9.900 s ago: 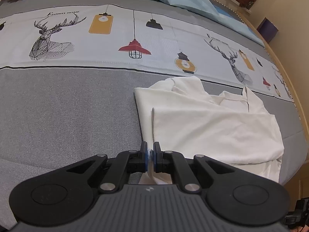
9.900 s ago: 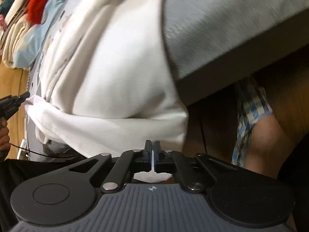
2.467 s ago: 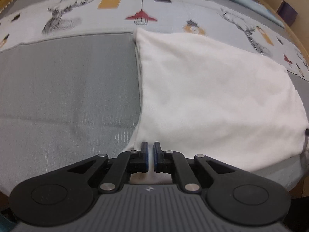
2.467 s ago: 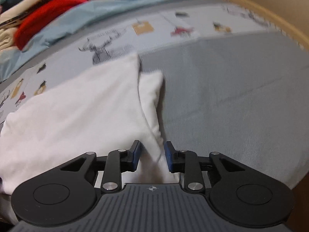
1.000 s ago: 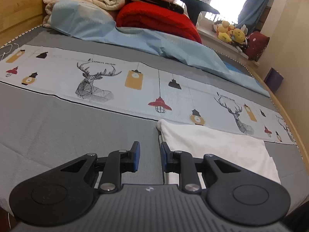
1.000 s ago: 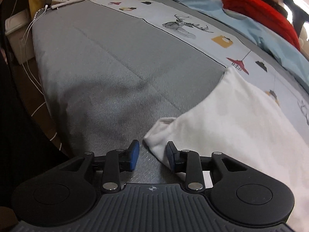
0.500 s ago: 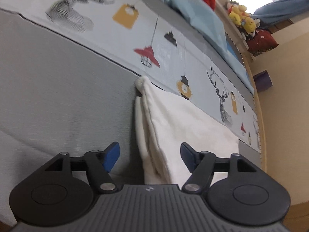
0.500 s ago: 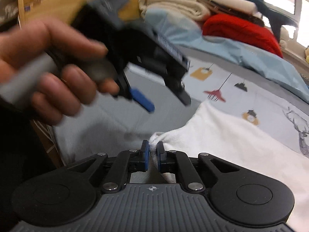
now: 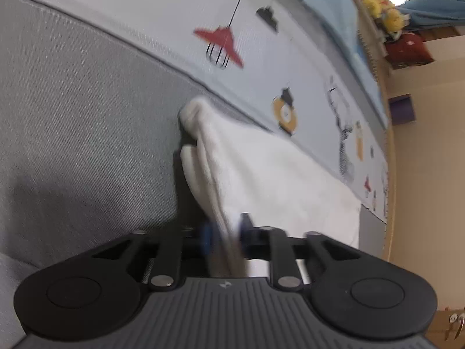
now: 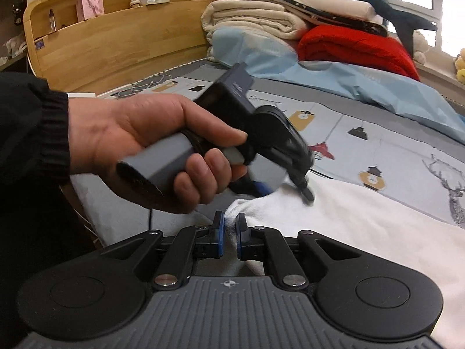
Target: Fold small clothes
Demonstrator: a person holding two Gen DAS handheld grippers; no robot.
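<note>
A white garment (image 9: 276, 174) lies folded on the grey bedspread (image 9: 87, 131), its thick folded edge running toward me. My left gripper (image 9: 226, 234) is tilted down over that edge, jaws closing, with the bunched layers squeezed between the blue pads. In the right wrist view the garment (image 10: 363, 232) spreads to the right, and my right gripper (image 10: 230, 232) is shut on its near corner. Just beyond that corner, a person's hand (image 10: 139, 145) holds the left gripper (image 10: 283, 190) down on the cloth.
A wooden headboard (image 10: 116, 43) stands behind. Folded blankets (image 10: 261, 14), a red blanket (image 10: 354, 43) and a light-blue quilt (image 10: 334, 78) are piled at the head of the bed. The bed's wooden rim (image 9: 391, 174) runs along the right, with plush toys (image 9: 380, 3) beyond.
The left gripper dropped onto the garment's folded edge and its jaws went from wide to narrow around the cloth. The right gripper stays shut on the corner and hardly moved.
</note>
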